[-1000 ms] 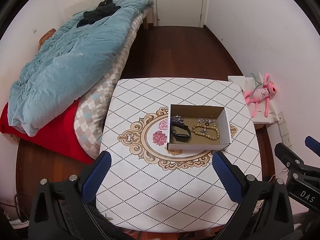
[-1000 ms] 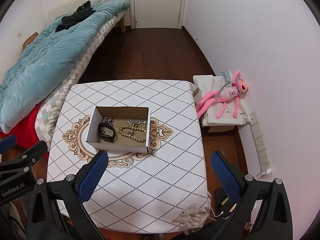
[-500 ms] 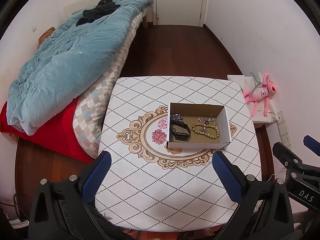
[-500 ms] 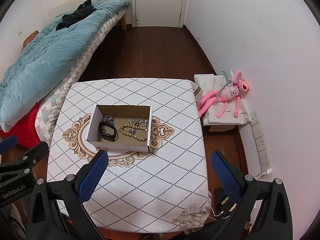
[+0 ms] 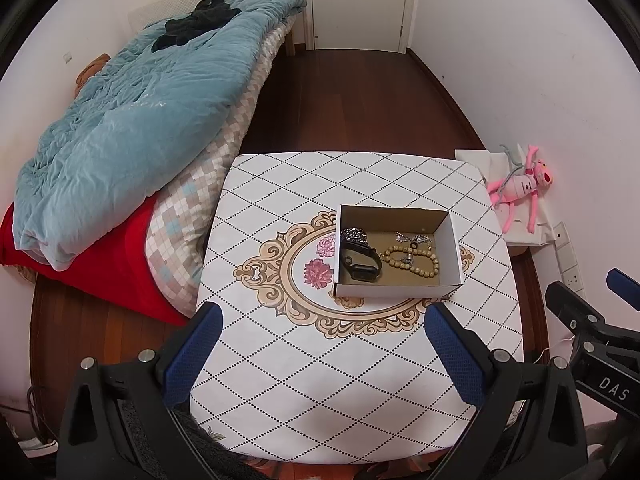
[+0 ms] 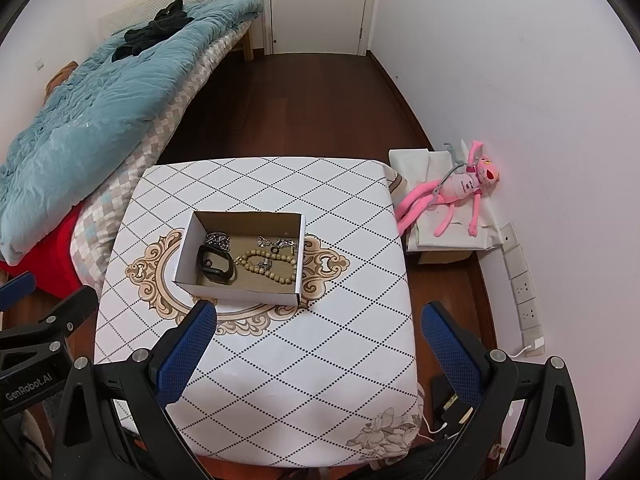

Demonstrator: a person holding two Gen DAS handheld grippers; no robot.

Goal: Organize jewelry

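A small open cardboard box [image 5: 396,290] [image 6: 236,294] stands on the diamond-patterned table [image 5: 304,380] [image 6: 304,360]. Inside lie a black smart band [image 5: 360,266] [image 6: 216,264], a silver chain bracelet [image 5: 354,235] [image 6: 218,239], a wooden bead bracelet [image 5: 410,261] [image 6: 268,264] and a thin silver chain with charms [image 5: 414,239] [image 6: 278,243]. My left gripper [image 5: 324,356] hovers high over the table's near edge, open and empty. My right gripper [image 6: 316,354] hovers likewise, open and empty. Each gripper shows at the other view's edge.
A bed with a teal duvet [image 5: 132,128] [image 6: 100,112] and red sheet [image 5: 100,264] runs along the left. A pink plush toy [image 5: 520,188] [image 6: 456,196] lies on a white box by the right wall, near wall sockets [image 6: 524,296]. Dark wood floor [image 5: 352,100] leads to a door [image 6: 320,4].
Both cameras have pulled back and up slightly, so the table and box sit a little farther away. The jewelry in the box has not moved. Both grippers stay open.
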